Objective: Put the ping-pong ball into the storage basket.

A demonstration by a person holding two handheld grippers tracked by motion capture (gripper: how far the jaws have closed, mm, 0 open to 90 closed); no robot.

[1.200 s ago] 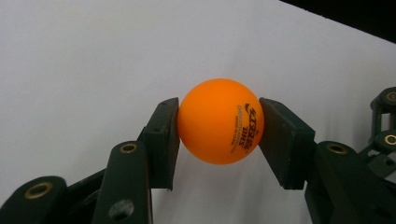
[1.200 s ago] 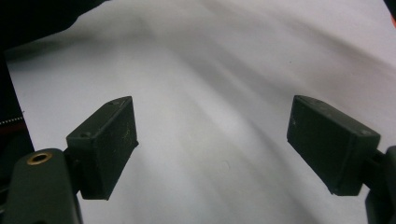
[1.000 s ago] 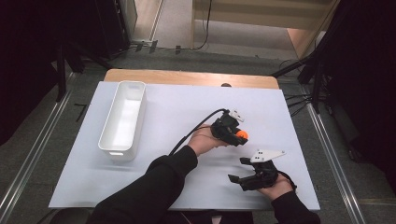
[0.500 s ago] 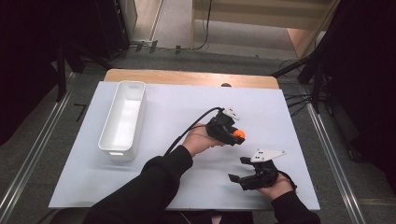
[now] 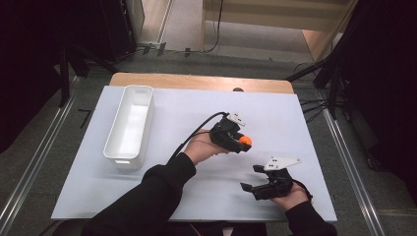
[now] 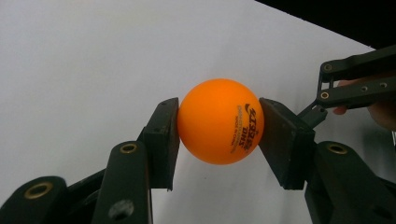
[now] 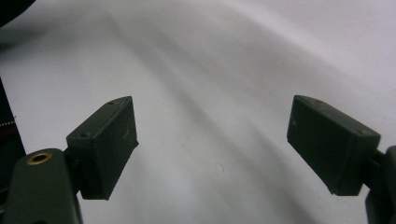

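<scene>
left hand-held gripper [image 6: 218,122]: clamped on orange ball [image 6: 220,121] | right hand-held gripper [image 7: 212,144]: jaws wide apart, empty

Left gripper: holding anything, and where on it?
Yes: the left gripper pinches the orange ball across its middle, one of the jaws on each side. The right gripper is open, holding nothing.

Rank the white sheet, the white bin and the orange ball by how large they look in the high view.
1. White sheet, covering most of the tabletop.
2. White bin, long and narrow, on the sheet's left side.
3. Orange ball, a small dot clamped in the left gripper.
</scene>
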